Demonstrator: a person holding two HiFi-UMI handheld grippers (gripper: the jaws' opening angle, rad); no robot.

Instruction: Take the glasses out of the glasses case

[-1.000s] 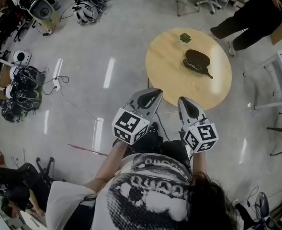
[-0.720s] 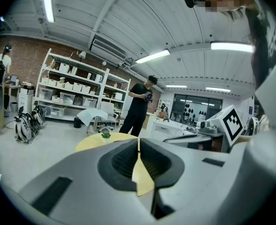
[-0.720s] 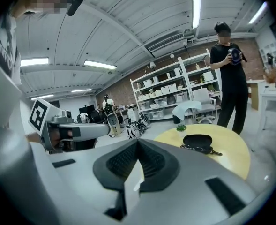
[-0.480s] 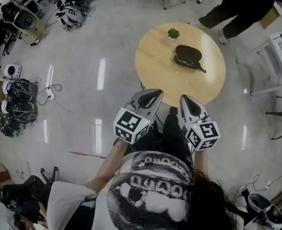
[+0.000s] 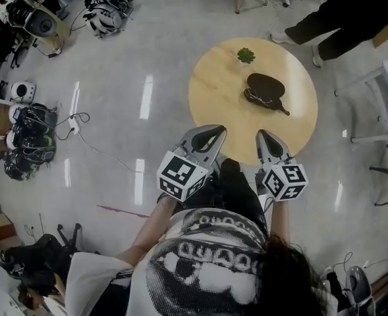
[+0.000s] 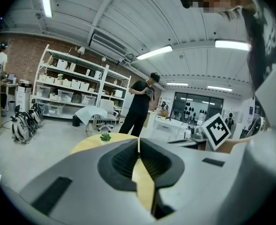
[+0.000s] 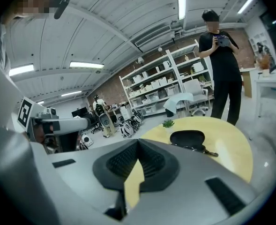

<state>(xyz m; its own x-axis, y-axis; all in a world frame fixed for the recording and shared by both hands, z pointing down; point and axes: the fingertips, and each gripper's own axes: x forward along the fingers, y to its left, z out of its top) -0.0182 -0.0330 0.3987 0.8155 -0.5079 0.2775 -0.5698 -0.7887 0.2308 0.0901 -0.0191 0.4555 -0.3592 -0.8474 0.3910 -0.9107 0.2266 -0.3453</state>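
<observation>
Glasses case (image 5: 266, 88) well beyond right gripper (image 5: 266, 137)

Bystander (image 5: 344, 17): torso off-frame, hd view

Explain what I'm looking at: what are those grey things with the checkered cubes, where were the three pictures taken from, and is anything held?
No robot here: a person holds a hand-operated gripper in each hand, the left gripper and the right gripper; the marker cubes belong to them. The top-down picture comes from a camera on the person's head. The other two come from cameras riding on each gripper, looking along its fingers. Both pairs are closed on nothing. Ahead stands a round wooden table with a dark glasses case and a small green plant. Neither gripper touches the case.
</observation>
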